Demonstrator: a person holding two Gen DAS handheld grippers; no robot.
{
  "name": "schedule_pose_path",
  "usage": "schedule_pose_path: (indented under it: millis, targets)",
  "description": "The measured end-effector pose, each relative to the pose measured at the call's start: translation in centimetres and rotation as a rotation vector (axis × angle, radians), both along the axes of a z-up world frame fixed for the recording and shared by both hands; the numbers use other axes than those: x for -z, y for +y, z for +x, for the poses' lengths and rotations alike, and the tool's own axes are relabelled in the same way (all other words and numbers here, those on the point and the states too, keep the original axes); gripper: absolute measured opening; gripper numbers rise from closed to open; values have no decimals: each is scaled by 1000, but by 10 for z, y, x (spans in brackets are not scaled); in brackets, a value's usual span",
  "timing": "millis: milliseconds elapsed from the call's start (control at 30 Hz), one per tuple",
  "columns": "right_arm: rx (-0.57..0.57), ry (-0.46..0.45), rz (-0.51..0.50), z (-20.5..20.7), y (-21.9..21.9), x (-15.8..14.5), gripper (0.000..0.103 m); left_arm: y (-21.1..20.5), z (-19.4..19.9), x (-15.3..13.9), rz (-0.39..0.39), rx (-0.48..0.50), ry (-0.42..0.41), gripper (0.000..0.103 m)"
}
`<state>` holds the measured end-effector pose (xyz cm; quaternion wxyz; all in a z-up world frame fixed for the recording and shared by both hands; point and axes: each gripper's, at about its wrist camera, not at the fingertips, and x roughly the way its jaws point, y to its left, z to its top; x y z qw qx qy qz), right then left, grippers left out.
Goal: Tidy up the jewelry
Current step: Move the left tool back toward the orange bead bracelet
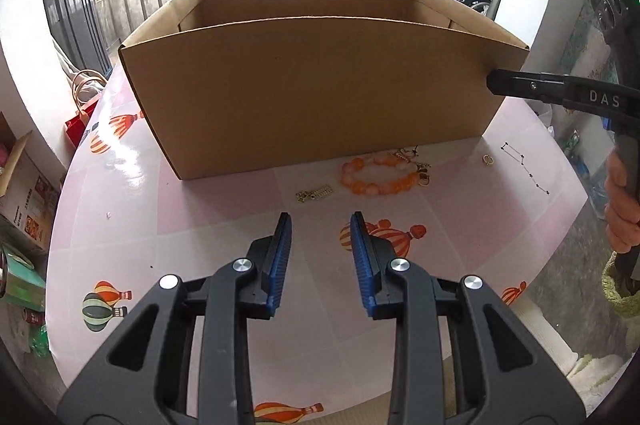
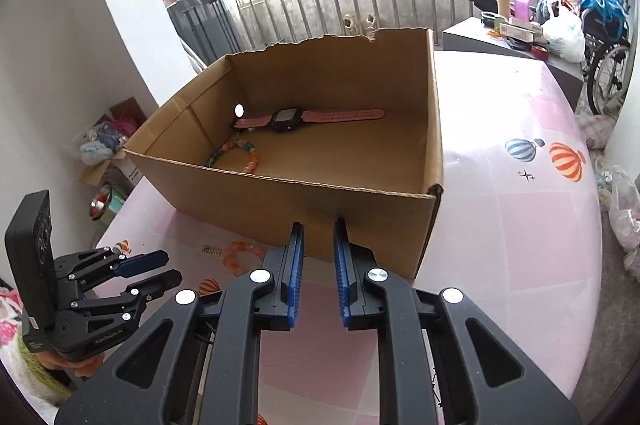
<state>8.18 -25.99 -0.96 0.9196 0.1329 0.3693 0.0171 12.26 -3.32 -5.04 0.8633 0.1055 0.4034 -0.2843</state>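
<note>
Blue-padded left gripper (image 1: 321, 219) jaws partly open, empty, above desk (image 1: 224, 225), right gripper (image 2: 319, 227) jaws narrower, empty, both angled downward at cardboard box (image 2: 296, 203).

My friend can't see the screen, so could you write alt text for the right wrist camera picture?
An open cardboard box on a pink balloon-print table holds a pink-strapped watch and a beaded bracelet. The right gripper, fingers slightly apart and empty, points at its near wall. At lower left, the left gripper hovers near an orange bracelet.

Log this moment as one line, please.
left gripper open, empty | right gripper open, empty | orange bracelet on table | watch in box
</note>
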Motion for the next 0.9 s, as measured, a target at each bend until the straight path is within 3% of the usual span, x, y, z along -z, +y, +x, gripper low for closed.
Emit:
schedule_pose_path:
  millis: [67, 300, 367, 433, 700, 900]
  targets:
    - [46, -13, -37, -1, -5, -2, 15, -1, 0, 1, 0, 2, -2, 29]
    - [83, -38, 33, -9, -28, -6, 17, -6, -3, 1, -5, 24, -17, 29]
    - [79, -41, 38, -15, -29, -5, 22, -6, -4, 0, -5, 33, -25, 29]
    - [80, -36, 53, -22, -29, -1, 33, -7, -5, 1, 0, 37, -31, 29]
    - [13, 43, 125, -42, 1, 40, 37, -6, 6, 9, 35, 18, -32, 29]
    - [-64, 48, 108, -32, 34, 53, 37, -1, 15, 14, 14, -2, 1, 29]
